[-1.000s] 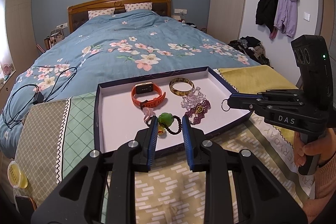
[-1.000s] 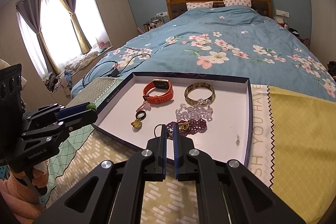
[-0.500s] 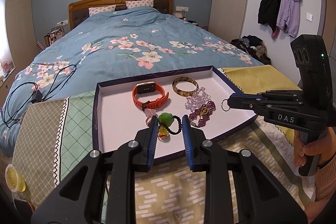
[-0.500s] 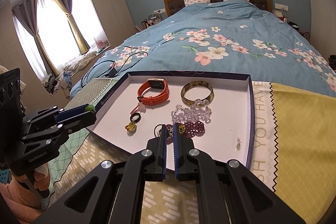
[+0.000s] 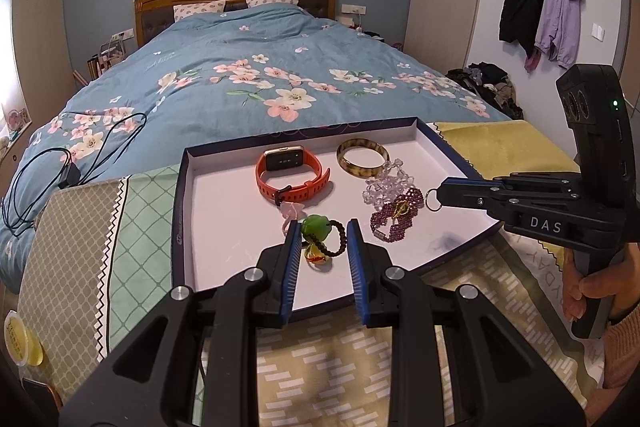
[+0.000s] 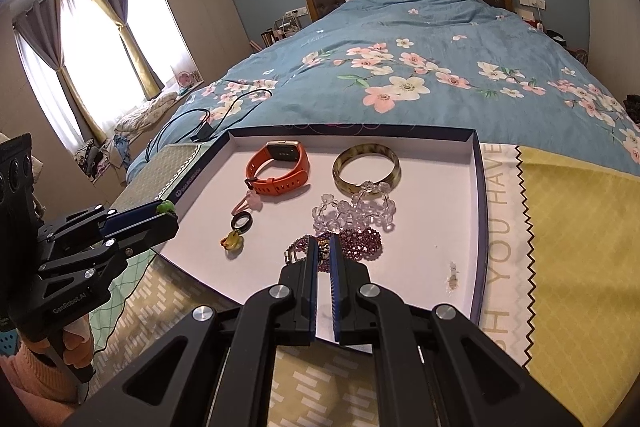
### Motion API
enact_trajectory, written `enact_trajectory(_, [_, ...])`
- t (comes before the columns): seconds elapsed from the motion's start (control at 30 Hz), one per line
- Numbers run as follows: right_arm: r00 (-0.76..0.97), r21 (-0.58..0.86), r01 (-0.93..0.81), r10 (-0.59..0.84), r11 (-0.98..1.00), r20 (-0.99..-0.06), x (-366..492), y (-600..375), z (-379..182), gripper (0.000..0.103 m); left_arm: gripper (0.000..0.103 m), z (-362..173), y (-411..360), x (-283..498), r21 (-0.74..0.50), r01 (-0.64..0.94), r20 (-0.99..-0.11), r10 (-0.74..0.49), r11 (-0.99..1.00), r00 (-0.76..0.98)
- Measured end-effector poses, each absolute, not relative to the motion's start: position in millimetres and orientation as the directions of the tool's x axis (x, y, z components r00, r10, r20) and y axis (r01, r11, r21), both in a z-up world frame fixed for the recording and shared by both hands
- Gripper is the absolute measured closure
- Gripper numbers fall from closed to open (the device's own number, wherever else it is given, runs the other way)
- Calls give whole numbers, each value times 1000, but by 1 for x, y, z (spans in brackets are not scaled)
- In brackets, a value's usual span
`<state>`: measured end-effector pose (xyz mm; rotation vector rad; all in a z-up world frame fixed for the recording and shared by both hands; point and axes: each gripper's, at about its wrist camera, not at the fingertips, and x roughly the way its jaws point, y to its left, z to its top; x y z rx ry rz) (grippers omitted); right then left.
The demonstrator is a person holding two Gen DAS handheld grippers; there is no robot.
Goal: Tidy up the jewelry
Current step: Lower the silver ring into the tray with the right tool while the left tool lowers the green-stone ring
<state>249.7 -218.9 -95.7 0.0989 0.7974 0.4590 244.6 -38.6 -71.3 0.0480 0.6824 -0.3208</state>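
The left tool (image 5: 323,231), its jaws part-way closed, is pinching the green charm of a black beaded bracelet (image 5: 340,239), whose loop is dangling between the blue pads over the near left part of a shallow white tray with a dark blue rim (image 5: 182,211); the tray is lying on patterned blankets at the foot of the bed (image 5: 260,75). Inside it, an orange-strapped smartwatch (image 5: 292,171) is sitting at the far left, with a small pink ring (image 5: 290,211) and a yellow ring (image 5: 316,257) nearer. To their right, a mottled brown bangle (image 5: 362,157) is touching a clear crystal bead bracelet (image 5: 386,185), which is lying against a purple beaded bracelet (image 5: 394,215). The right tool (image 6: 324,243), pressed together, is gripping a small silver ring (image 5: 433,199) at its tip, just above that purple bracelet. The tray's long axis is running left to right, and its bare floor is lying left of the left tool and near-right of the right tool, so each held piece probably belongs on its own hand's side.
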Motion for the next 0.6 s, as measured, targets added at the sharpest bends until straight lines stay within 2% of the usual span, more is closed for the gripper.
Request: enact_trajectory(0.6, [591, 246, -354, 419, 902, -689, 257, -214, -103, 99, 79, -83, -38, 256, -67, 290, -645, -263, 955, 718])
